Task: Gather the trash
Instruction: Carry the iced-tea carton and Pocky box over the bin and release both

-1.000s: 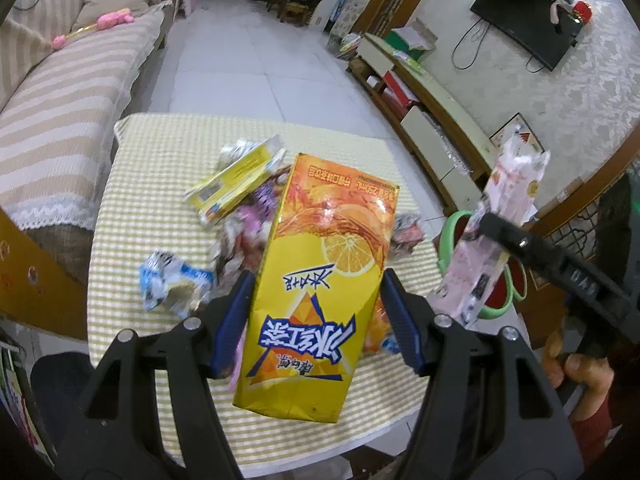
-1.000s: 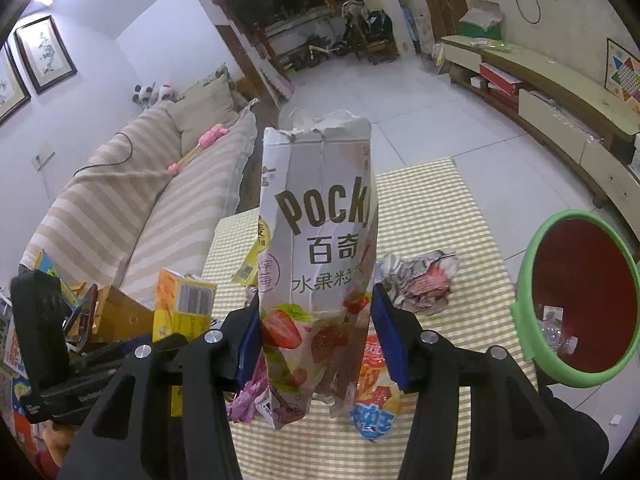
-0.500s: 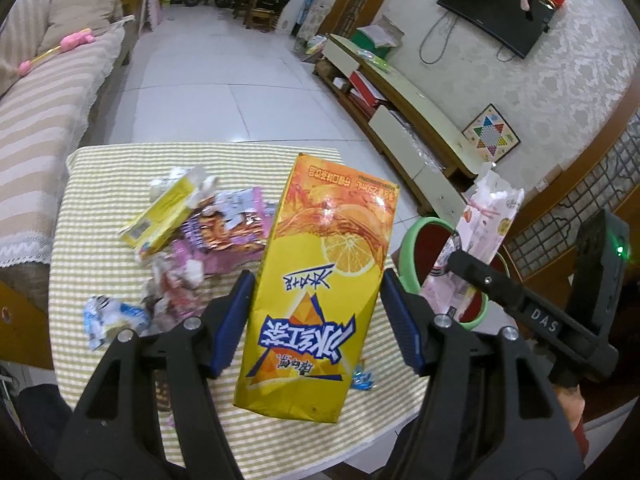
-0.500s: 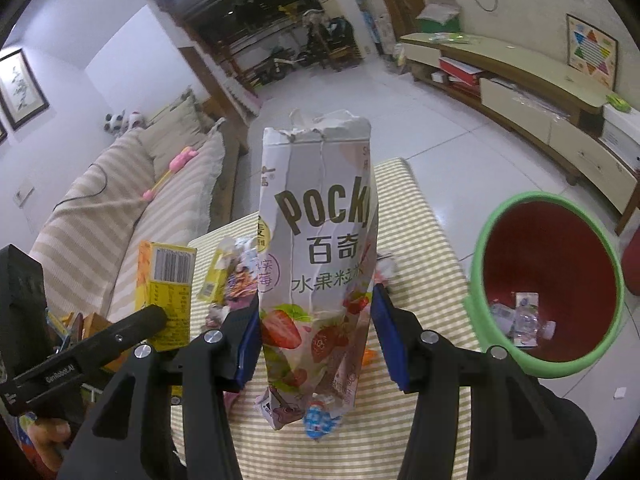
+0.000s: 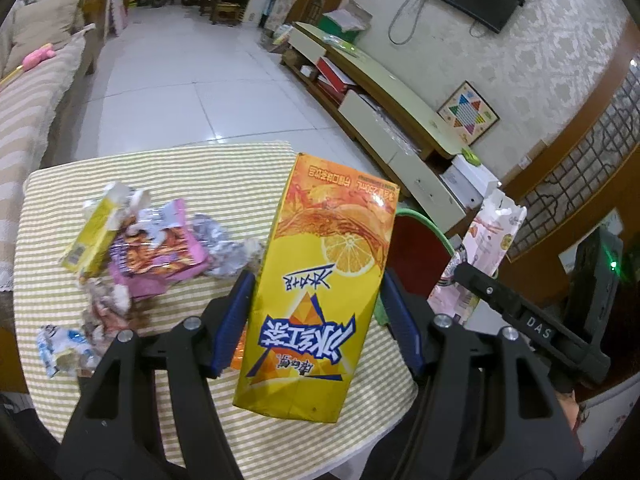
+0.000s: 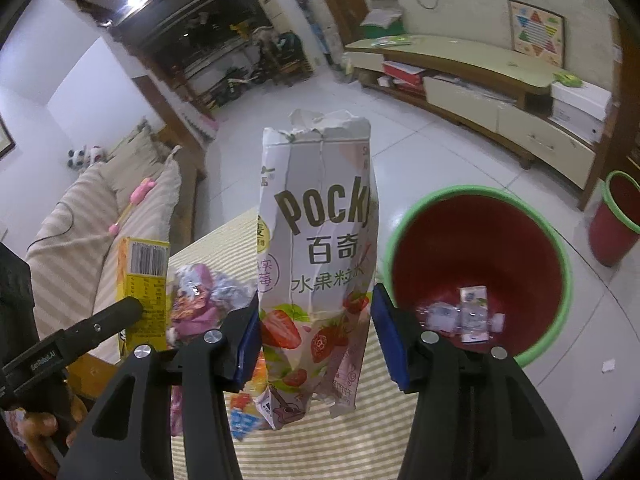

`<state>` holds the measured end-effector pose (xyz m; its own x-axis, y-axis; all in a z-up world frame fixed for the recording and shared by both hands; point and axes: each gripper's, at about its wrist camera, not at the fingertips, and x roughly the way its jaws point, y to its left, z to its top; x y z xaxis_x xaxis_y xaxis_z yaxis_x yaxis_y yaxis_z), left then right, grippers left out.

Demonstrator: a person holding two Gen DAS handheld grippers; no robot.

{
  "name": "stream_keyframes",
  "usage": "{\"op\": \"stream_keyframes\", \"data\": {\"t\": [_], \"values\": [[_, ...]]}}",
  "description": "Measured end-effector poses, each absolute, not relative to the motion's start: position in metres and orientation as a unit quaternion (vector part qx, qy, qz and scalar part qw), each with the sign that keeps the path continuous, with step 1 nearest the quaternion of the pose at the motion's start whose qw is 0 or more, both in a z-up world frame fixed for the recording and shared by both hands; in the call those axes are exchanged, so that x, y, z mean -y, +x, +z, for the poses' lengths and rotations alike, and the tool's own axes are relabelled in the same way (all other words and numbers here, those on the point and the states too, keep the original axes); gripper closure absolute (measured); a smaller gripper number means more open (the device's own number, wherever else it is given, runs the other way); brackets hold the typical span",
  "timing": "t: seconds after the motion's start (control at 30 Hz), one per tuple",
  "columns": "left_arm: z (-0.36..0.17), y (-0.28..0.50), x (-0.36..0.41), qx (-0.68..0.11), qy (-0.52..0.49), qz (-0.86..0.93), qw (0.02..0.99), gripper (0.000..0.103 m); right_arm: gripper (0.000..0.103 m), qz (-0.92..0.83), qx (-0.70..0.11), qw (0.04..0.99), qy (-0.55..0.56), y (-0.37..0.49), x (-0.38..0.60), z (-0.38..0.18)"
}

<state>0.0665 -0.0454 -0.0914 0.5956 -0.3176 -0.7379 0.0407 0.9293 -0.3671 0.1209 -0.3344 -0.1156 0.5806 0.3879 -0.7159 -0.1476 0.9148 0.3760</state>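
The right hand-held gripper [image 6: 316,336], clamped on the upright Pocky bag [image 6: 318,264], probably sits nearer the bin [image 6: 476,276] than the left hand-held gripper [image 5: 316,320], clamped on the yellow carton [image 5: 316,292].

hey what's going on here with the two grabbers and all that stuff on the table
A person is clearing trash off a table with a striped cloth. The left hand-held gripper is clamped on a yellow iced-tea carton; the right hand-held gripper holds a torn Pocky box. A red bin with a green rim stands beside the table, some trash already inside. More wrappers remain on the table.
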Motion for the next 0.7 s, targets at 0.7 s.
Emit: {"op": "stream_keyframes", "data": {"t": [0.7], "values": [[-0.121, 0.141, 0.160, -0.464, -0.117, -0.201, 0.855, 0.041, 0.053, 0.047, -0.434, 0.888, 0.147, 0.146, 0.438, -0.137]]}}
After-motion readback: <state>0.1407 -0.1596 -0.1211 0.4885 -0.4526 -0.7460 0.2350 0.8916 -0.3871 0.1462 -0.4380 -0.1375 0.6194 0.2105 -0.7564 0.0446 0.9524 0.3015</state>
